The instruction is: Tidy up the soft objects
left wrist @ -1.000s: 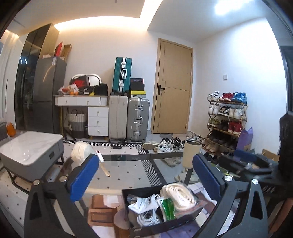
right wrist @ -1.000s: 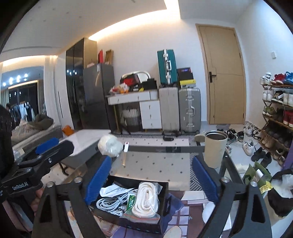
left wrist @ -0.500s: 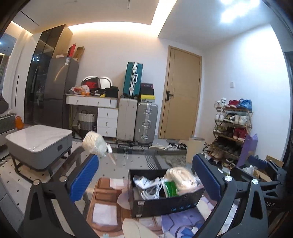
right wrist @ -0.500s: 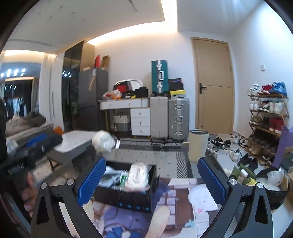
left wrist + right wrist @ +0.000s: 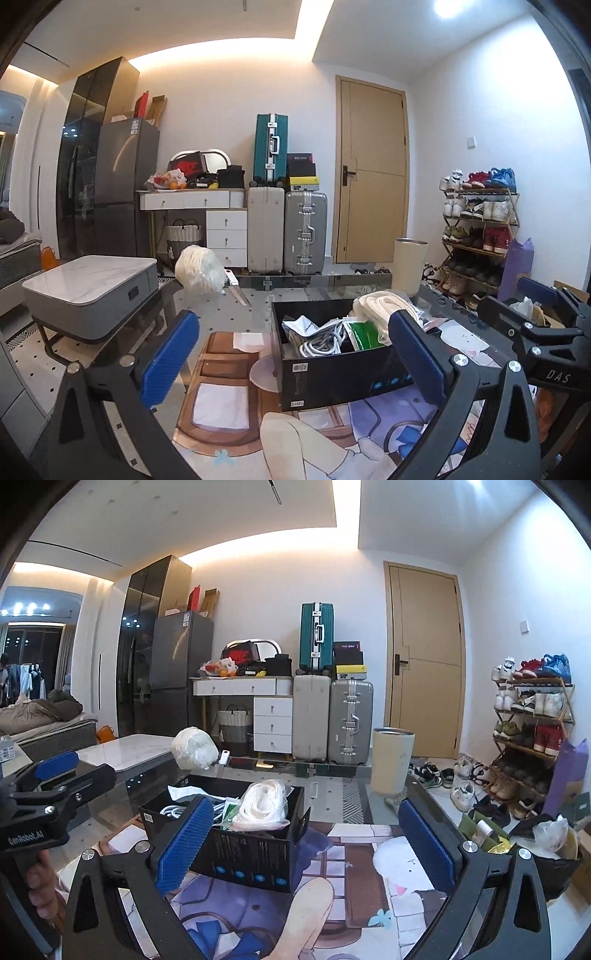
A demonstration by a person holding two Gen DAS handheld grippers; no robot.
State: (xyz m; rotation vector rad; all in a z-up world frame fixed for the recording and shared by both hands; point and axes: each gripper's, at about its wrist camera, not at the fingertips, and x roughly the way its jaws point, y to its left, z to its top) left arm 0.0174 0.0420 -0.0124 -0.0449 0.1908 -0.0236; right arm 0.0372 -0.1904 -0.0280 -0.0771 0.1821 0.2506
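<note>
A black box point(image 5: 343, 373) stands on the glass table, also in the right wrist view point(image 5: 251, 849). It holds a bagged coil of white rope point(image 5: 380, 306) point(image 5: 264, 805), white cables point(image 5: 317, 338) and a green packet point(image 5: 364, 334). A white bagged bundle point(image 5: 199, 269) point(image 5: 194, 747) lies at the table's far edge, with a small white tool point(image 5: 231, 277) beside it. My left gripper point(image 5: 291, 358) is open and empty, just before the box. My right gripper point(image 5: 304, 843) is open and empty, to the right of the box.
A printed mat point(image 5: 229, 413) covers the table's near part. A cream cylinder bin point(image 5: 391, 760) stands past the far right corner. A grey marble-topped low table point(image 5: 92, 291) is to the left. Suitcases point(image 5: 286, 229), a door and a shoe rack point(image 5: 532, 731) stand behind.
Both grippers have dropped lower and drawn back, so the box is seen more from the side. Nothing was picked up or moved.
</note>
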